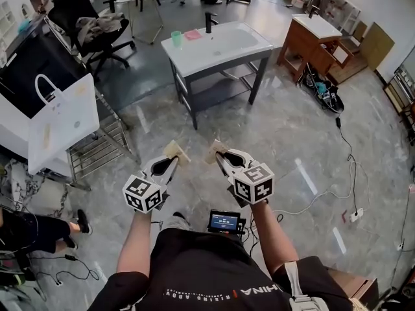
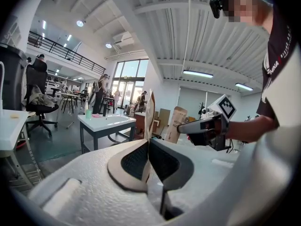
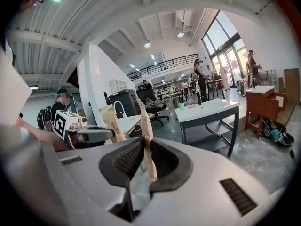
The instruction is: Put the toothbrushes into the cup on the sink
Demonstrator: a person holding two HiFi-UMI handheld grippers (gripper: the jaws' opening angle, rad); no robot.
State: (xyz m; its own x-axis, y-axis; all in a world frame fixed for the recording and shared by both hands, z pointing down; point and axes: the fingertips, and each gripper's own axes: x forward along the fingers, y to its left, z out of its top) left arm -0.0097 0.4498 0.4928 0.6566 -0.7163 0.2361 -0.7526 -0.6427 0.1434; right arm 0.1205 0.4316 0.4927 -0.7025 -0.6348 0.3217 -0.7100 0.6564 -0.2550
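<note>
- Glossy grey marble floor (image 1: pixel 285 141) throughout; white power strip (image 1: pixel 355 216) lying at 4 o'clock
- Black office chair (image 1: pixel 84 18) at 11 o'clock; wooden cabinet (image 1: pixel 310 41) at 1 o'clock; wire rack (image 1: pixel 100 144) at 9 o'clock
- Tall windows (image 2: pixel 126 81); railed mezzanine (image 2: pixel 61 51); ribbed white ceiling (image 2: pixel 188 27) with strip lights (image 2: pixel 197 73)

we read "hina", upside down, on the person's black shirt (image 1: pixel 214 264); the smaller line beside it is too fine. print on the paper packet (image 3: pixel 111 121) is blurred.

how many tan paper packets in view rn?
2: one packet clamped in the left gripper, the other in the right gripper. None seen on the sink, though it's far off.
</note>
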